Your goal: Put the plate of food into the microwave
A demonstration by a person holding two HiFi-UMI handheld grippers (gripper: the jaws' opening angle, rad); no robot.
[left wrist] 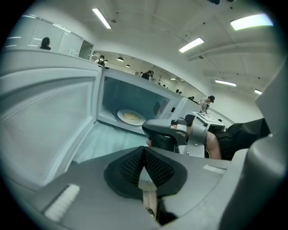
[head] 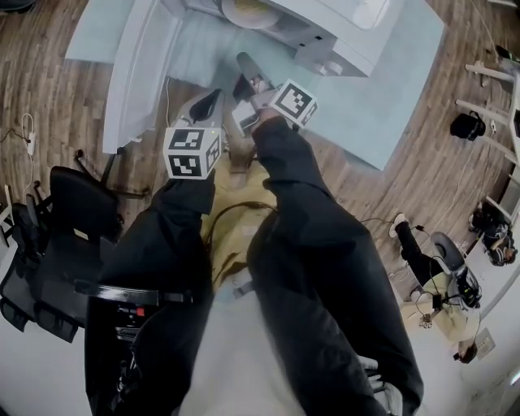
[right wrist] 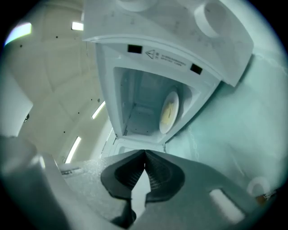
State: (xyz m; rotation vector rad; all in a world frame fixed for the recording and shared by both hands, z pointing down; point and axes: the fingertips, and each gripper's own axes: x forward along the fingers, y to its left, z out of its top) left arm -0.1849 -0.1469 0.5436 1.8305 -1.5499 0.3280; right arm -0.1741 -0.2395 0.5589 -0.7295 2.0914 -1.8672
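The white microwave (head: 341, 36) stands on the teal-covered table (head: 382, 106) with its door (head: 134, 73) swung wide to the left. The plate of yellowish food (head: 248, 11) rests inside the cavity, seen as plate (left wrist: 130, 117) and plate (right wrist: 169, 112) in both gripper views. My left gripper (head: 214, 96) hovers in front of the opening, shut and empty, its jaws (left wrist: 144, 149) meeting at the tips. My right gripper (head: 242, 59) is nearer the cavity, also shut on nothing (right wrist: 145, 152). Neither touches the plate.
The open door (left wrist: 49, 121) fills the left side beside my left gripper. A black chair (head: 73, 211) stands on the wooden floor at the left. A person (head: 443, 280) sits at the right among cables and gear.
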